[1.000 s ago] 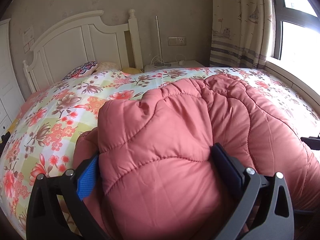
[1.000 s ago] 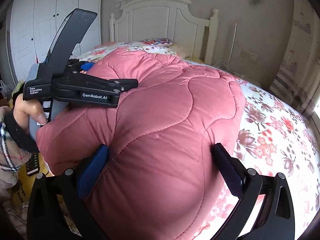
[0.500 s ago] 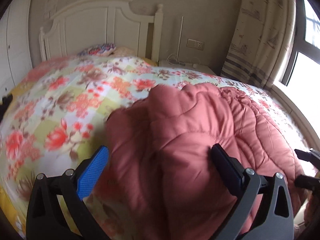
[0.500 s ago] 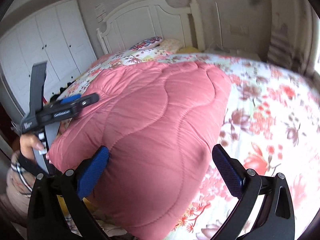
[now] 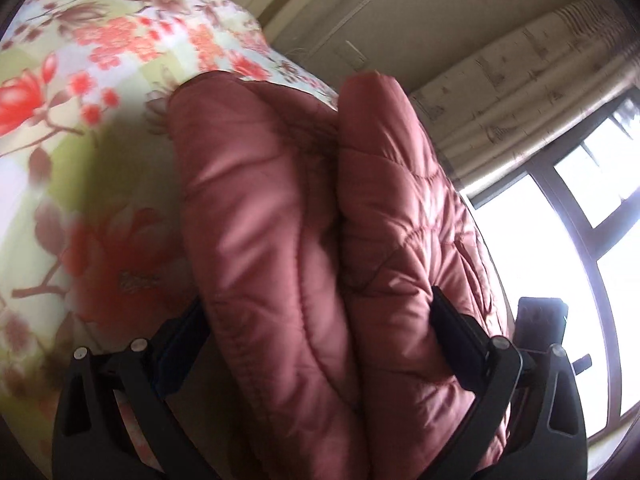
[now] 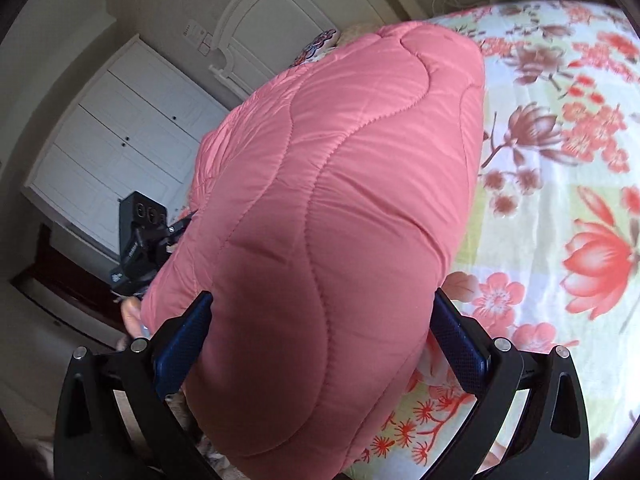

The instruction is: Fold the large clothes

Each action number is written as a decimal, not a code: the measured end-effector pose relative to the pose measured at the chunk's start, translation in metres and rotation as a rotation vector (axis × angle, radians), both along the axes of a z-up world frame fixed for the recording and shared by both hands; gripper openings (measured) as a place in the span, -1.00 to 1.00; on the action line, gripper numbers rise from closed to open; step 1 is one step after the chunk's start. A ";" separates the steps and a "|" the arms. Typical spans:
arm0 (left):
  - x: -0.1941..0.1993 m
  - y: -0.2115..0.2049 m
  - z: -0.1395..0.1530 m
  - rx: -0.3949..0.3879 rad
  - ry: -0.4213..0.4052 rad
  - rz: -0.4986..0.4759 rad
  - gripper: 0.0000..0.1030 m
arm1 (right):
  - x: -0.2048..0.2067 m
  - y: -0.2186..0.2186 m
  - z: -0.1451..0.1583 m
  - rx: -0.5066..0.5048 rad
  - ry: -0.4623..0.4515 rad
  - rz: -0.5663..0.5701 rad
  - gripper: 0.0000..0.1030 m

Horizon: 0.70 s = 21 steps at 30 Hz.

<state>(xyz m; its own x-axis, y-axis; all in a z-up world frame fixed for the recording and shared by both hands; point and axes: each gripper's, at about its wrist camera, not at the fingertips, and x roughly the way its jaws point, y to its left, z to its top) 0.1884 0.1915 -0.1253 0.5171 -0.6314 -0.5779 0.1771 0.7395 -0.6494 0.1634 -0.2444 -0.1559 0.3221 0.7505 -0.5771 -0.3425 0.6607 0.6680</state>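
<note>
We have the pink quilted coat (image 6: 340, 208) bunched thick between the fingers of both tools: the left gripper (image 5: 320, 344) and the right gripper (image 6: 320, 336) each stand wide, jaws pressed into padding. To fold well, we should keep both grips level and lay the bundle down evenly (puffy fabric springs back). It lies doubled ahead of us on the floral bedspread (image 6: 560, 200), glossy, wavy-stitched.
</note>
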 end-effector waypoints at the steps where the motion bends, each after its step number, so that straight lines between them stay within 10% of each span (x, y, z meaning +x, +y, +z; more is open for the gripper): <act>1: 0.000 -0.004 -0.001 -0.029 -0.001 -0.033 0.82 | 0.002 -0.001 -0.002 0.020 -0.004 0.008 0.91; 9: -0.004 -0.013 -0.003 -0.179 -0.058 -0.047 0.07 | -0.017 -0.014 0.010 0.046 -0.144 -0.035 0.58; 21: 0.086 -0.141 0.075 -0.040 -0.205 -0.131 -0.09 | 0.005 -0.085 0.070 -0.062 -0.384 -0.231 0.45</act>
